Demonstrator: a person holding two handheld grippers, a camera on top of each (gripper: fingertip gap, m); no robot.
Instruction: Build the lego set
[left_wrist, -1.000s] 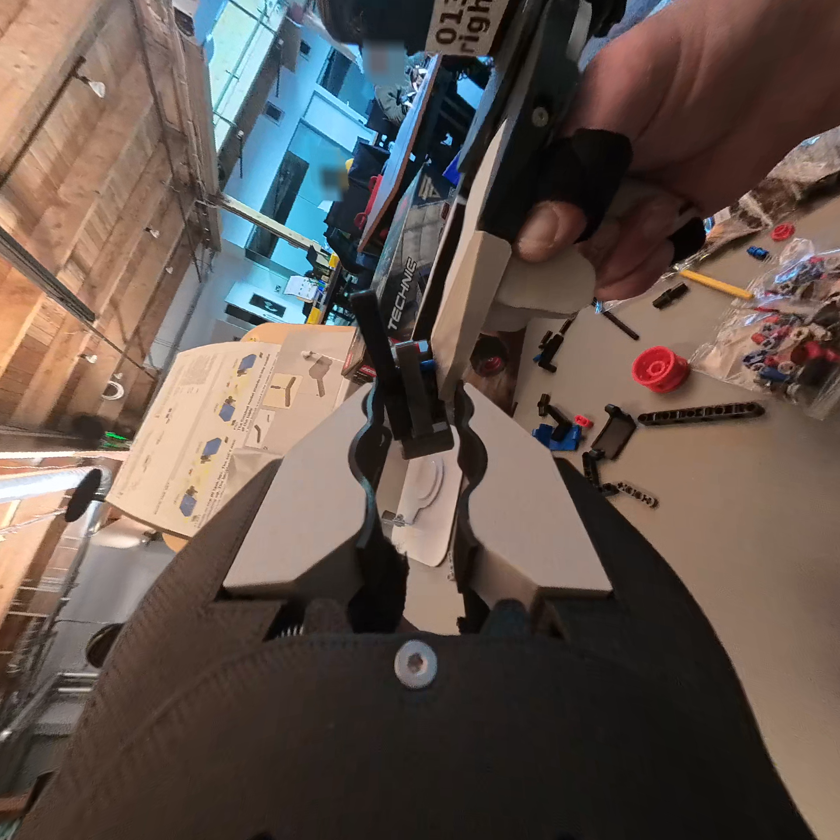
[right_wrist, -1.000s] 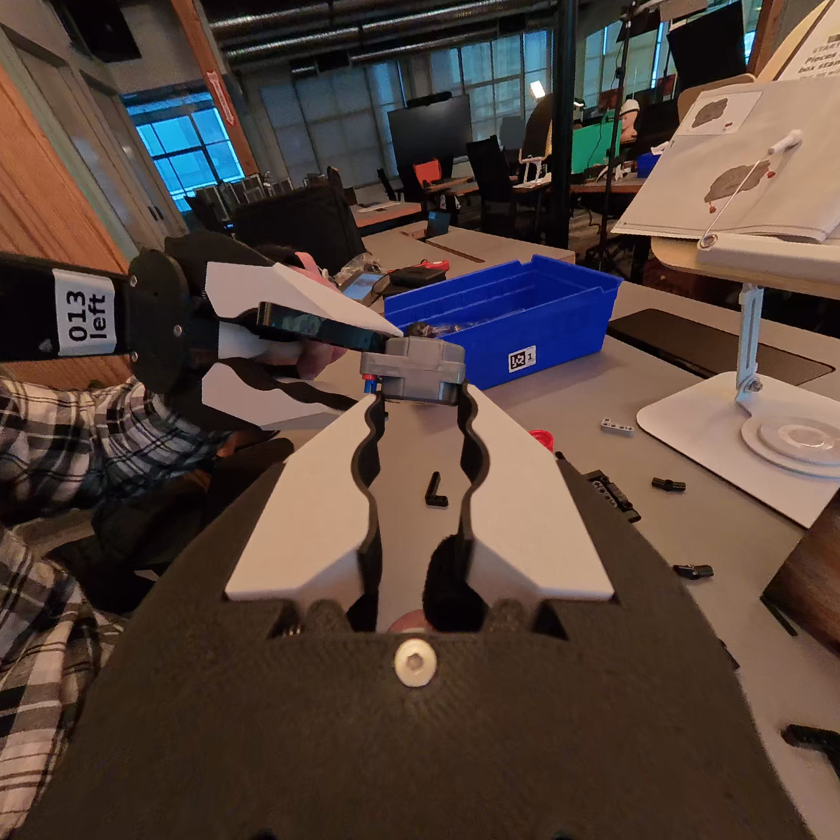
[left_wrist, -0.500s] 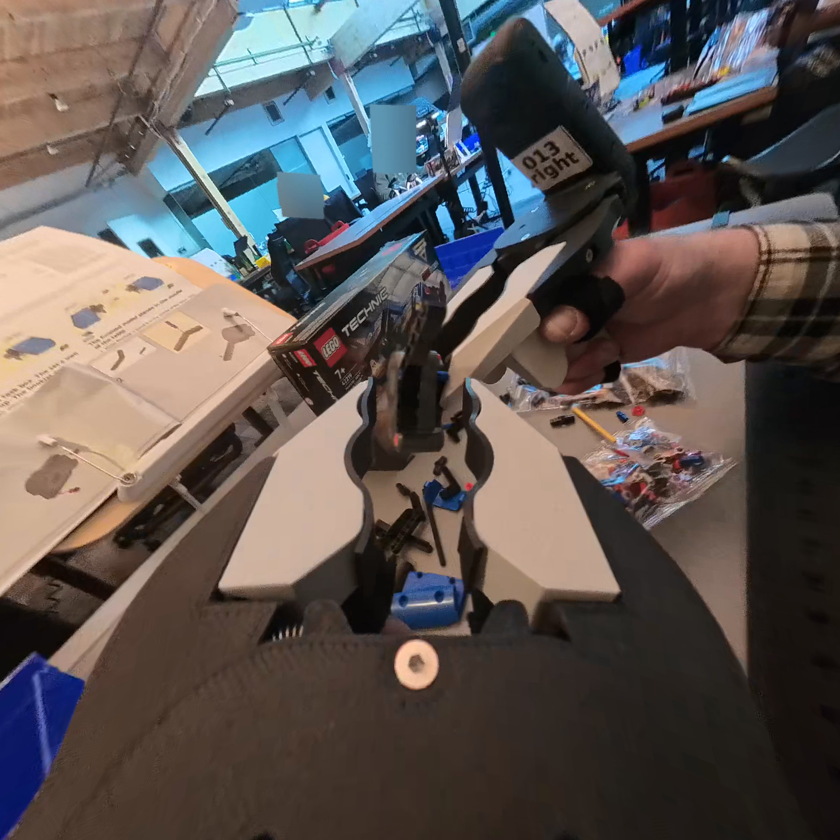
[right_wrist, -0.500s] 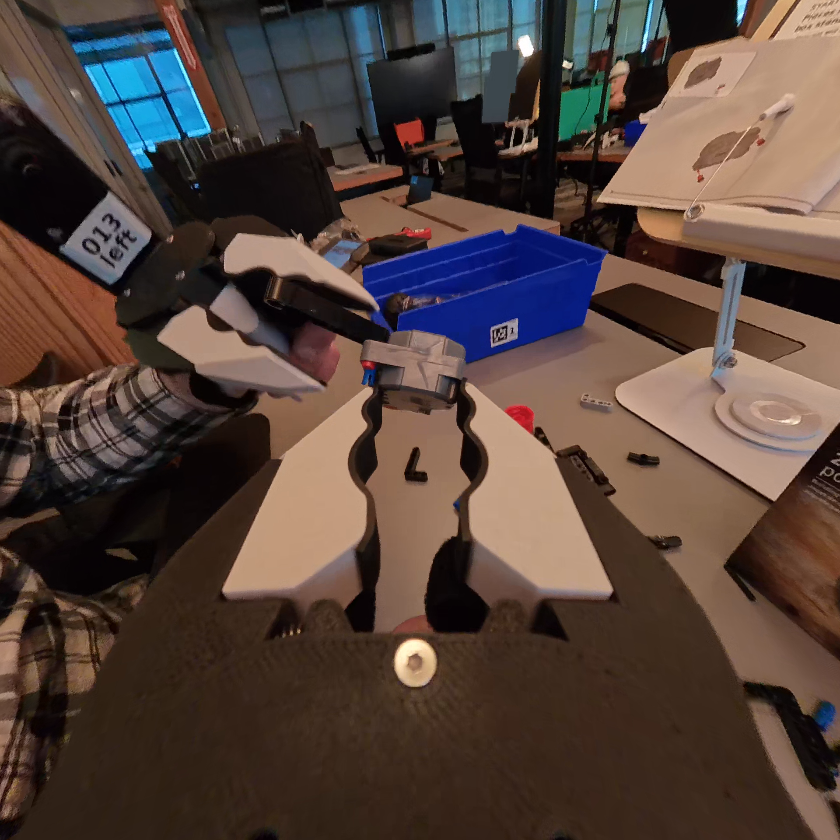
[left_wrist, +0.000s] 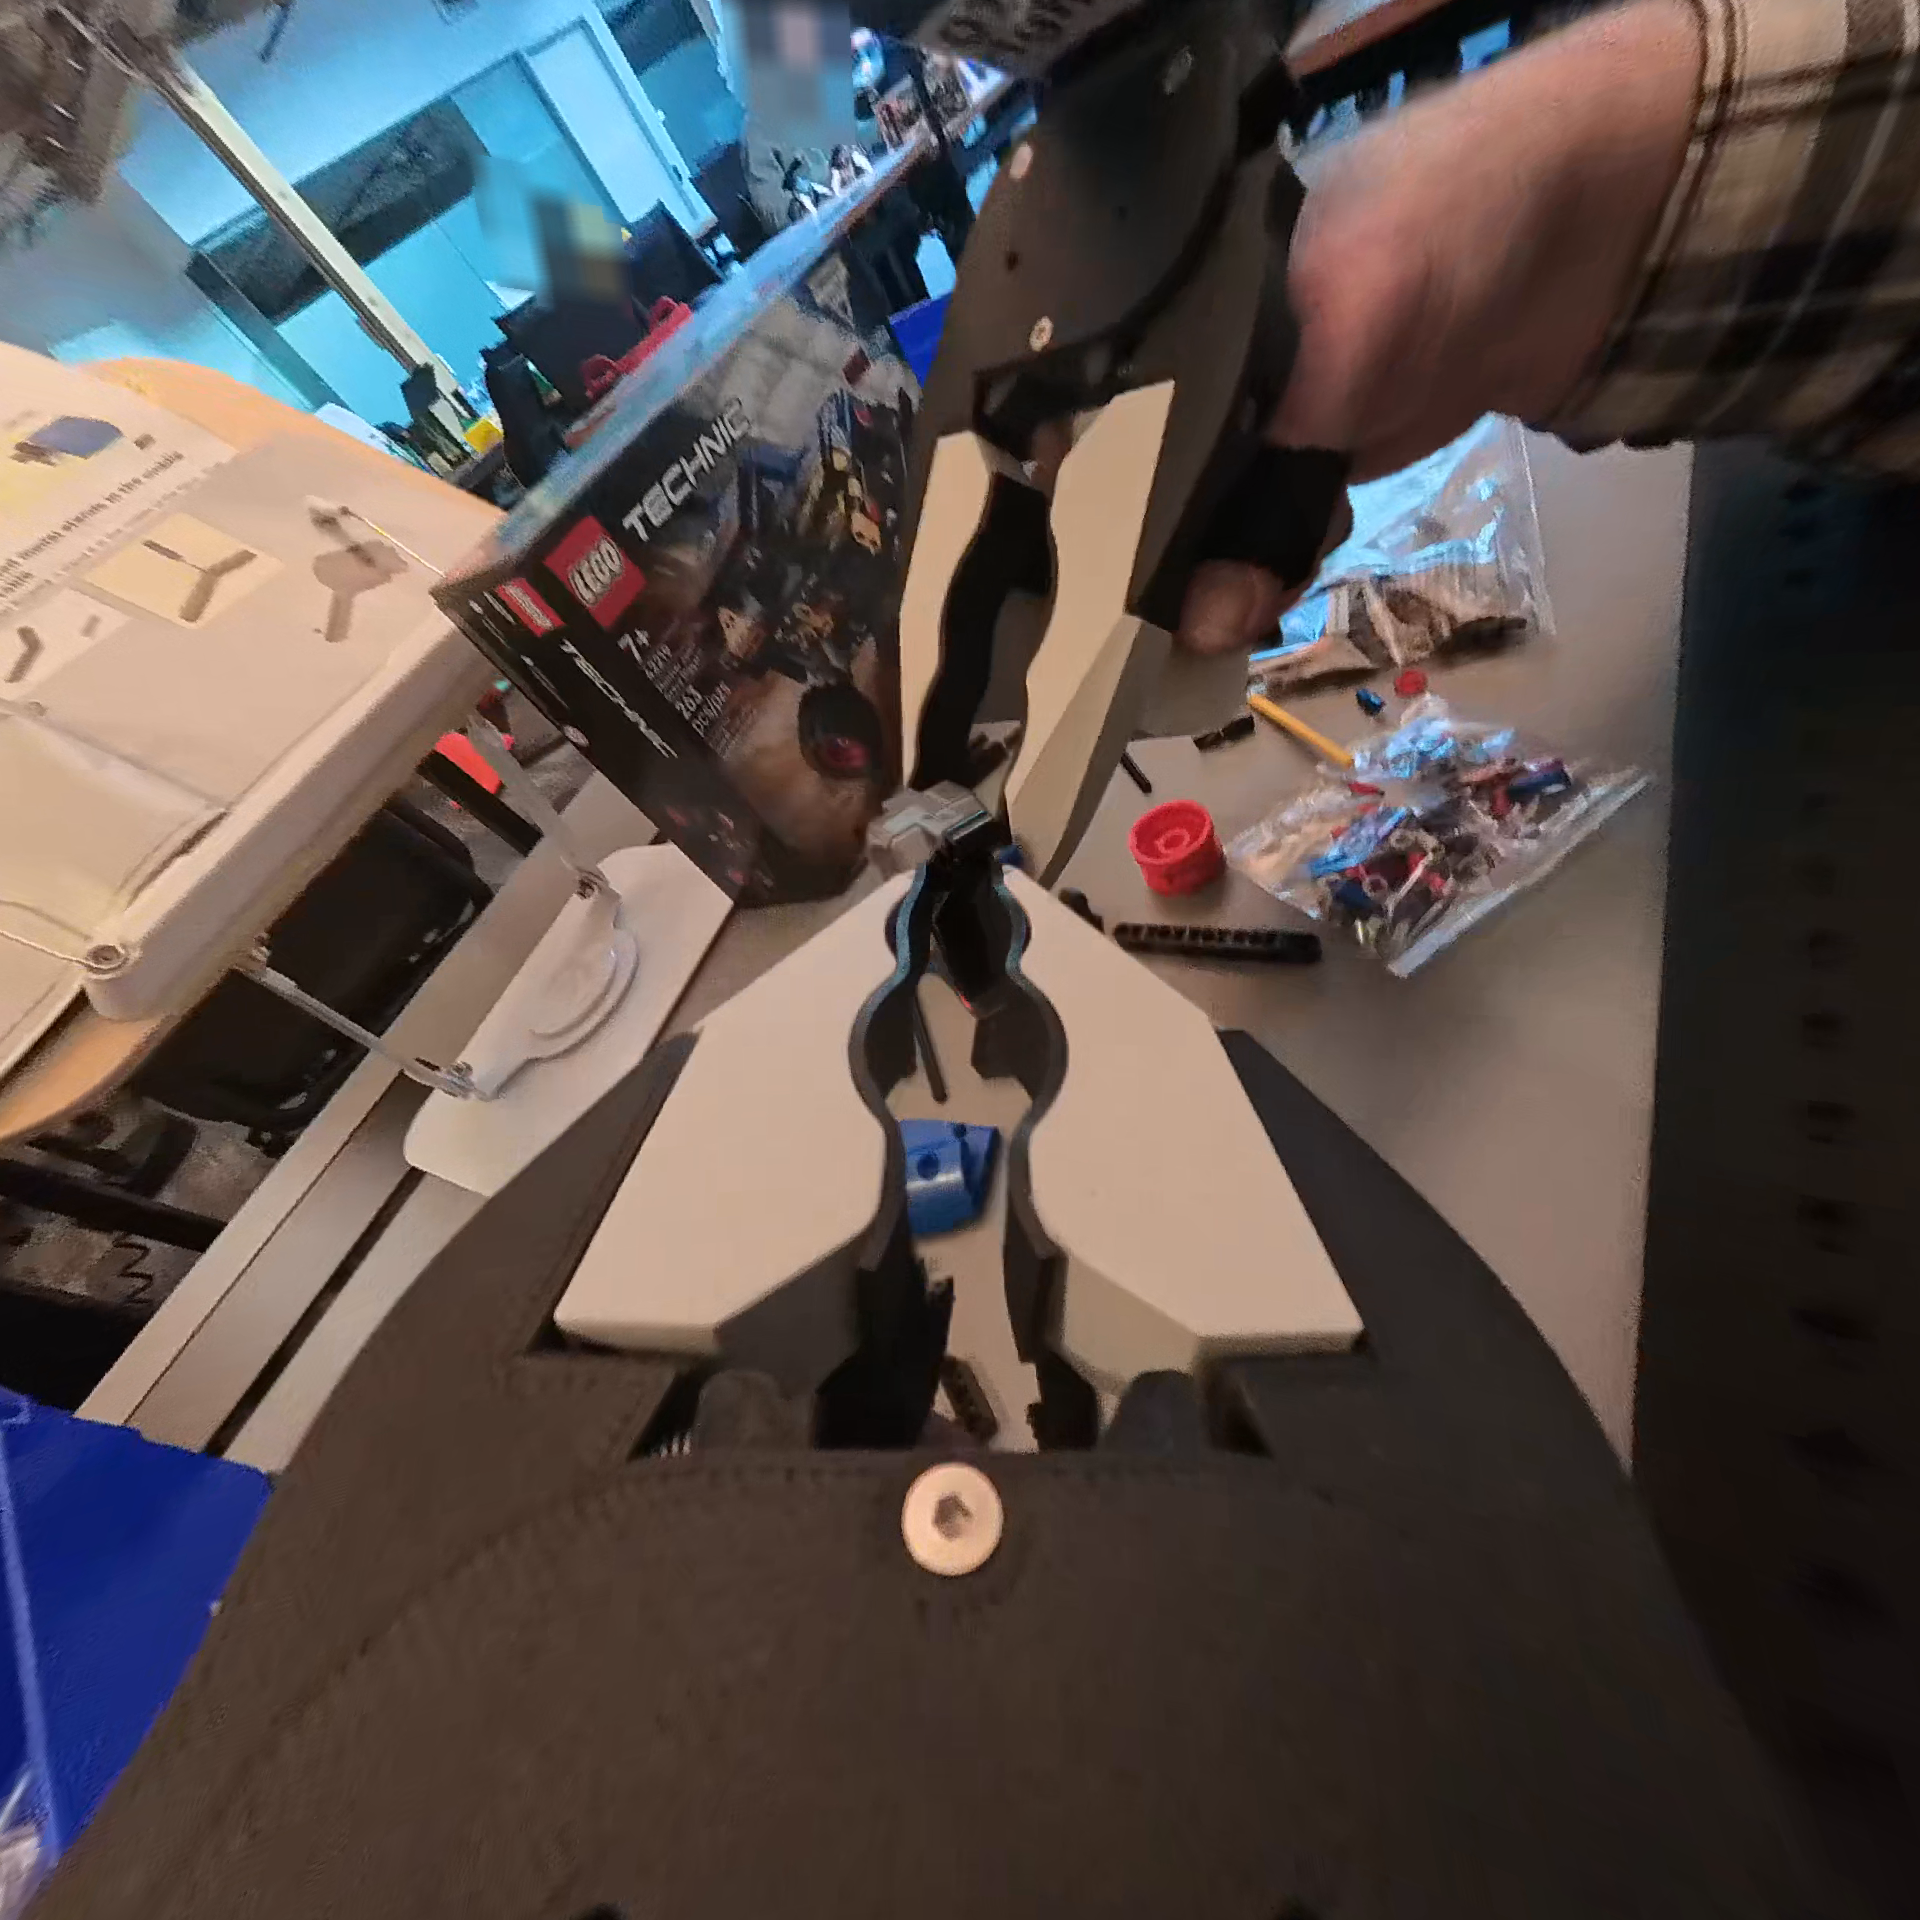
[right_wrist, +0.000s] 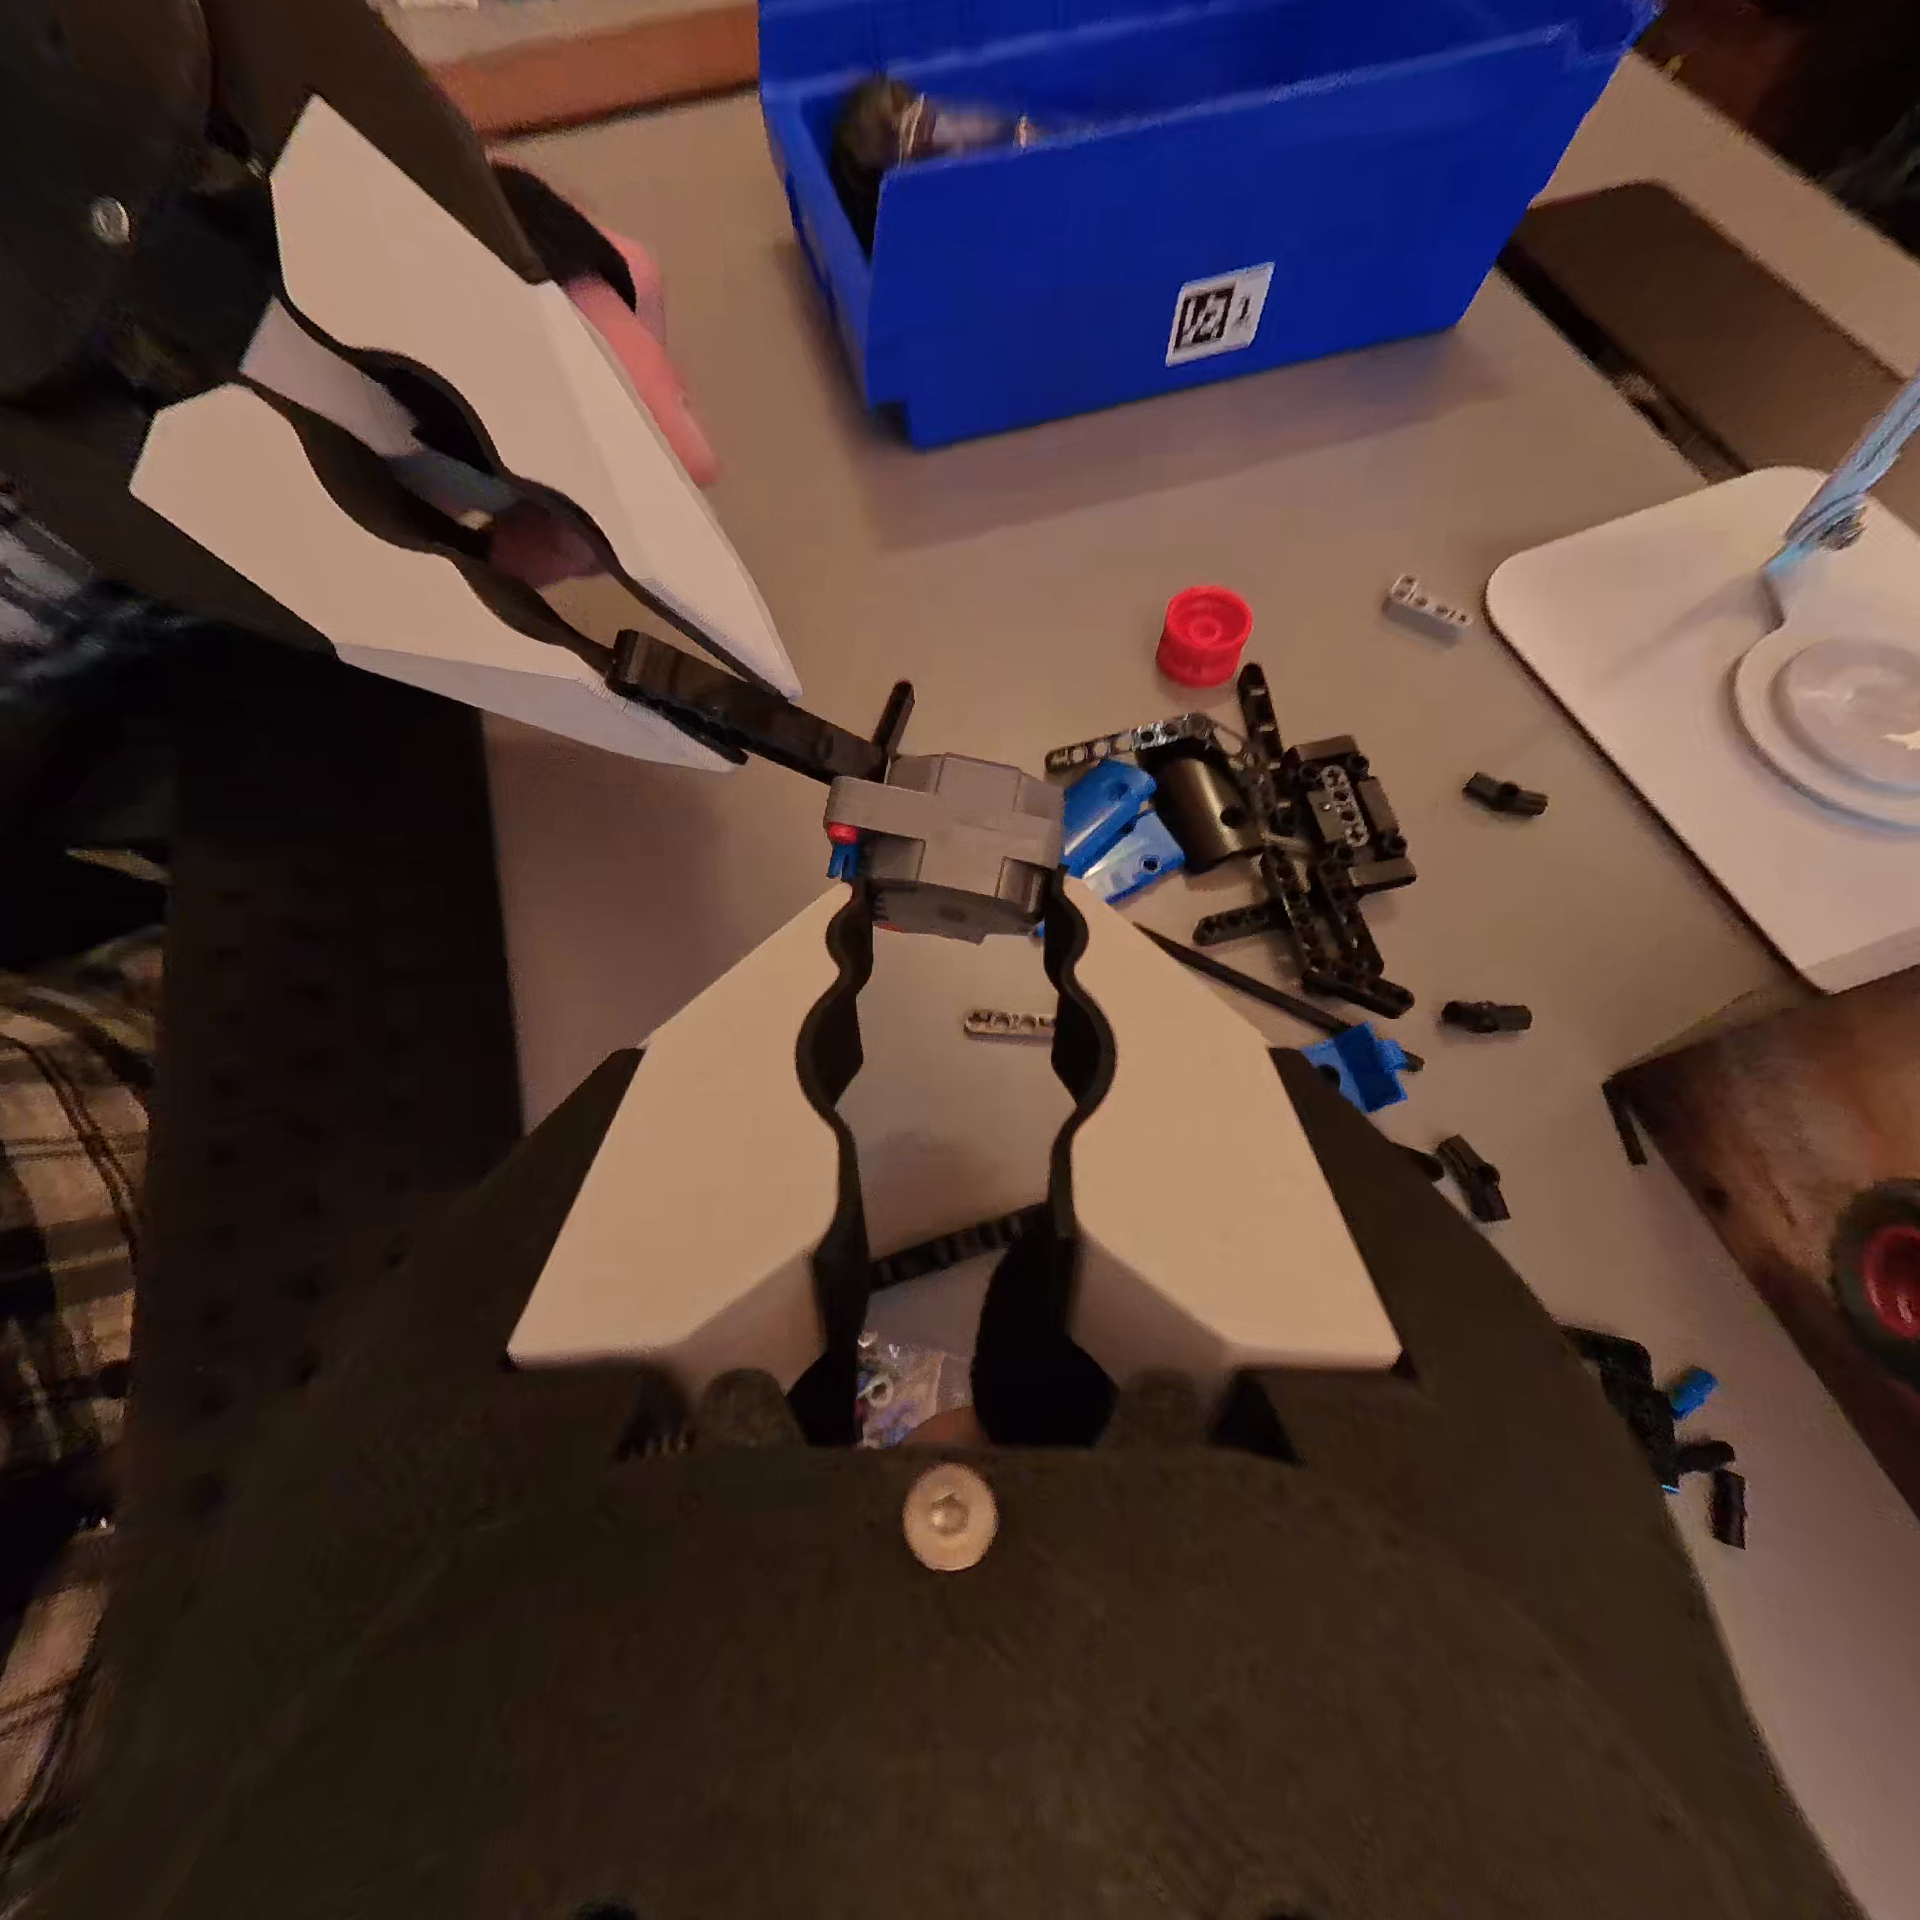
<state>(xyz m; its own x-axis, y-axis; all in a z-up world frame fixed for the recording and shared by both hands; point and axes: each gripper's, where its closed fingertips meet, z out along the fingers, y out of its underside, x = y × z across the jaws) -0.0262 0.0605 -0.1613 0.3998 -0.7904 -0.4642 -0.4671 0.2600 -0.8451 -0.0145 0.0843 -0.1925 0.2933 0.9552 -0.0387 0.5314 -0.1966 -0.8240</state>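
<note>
While the right gripper (right_wrist: 951, 894) clamps the grey block (right_wrist: 951, 831) at its flat sides, the left gripper (right_wrist: 727, 707), at 10 o'clock, pinches a black beam (right_wrist: 748, 717) touching it; both look light, stiff, slick plastic; grip flat faces, not pins.

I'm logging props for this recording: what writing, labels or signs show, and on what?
I don't quote writing; these bear it:
Dark set box: logo and print on its side.
Instruction pages on the stand: printed lines, blurred.
Blue bin: white sticker with a black code.
Grey block and black beam in the jaws: none visible.
</note>
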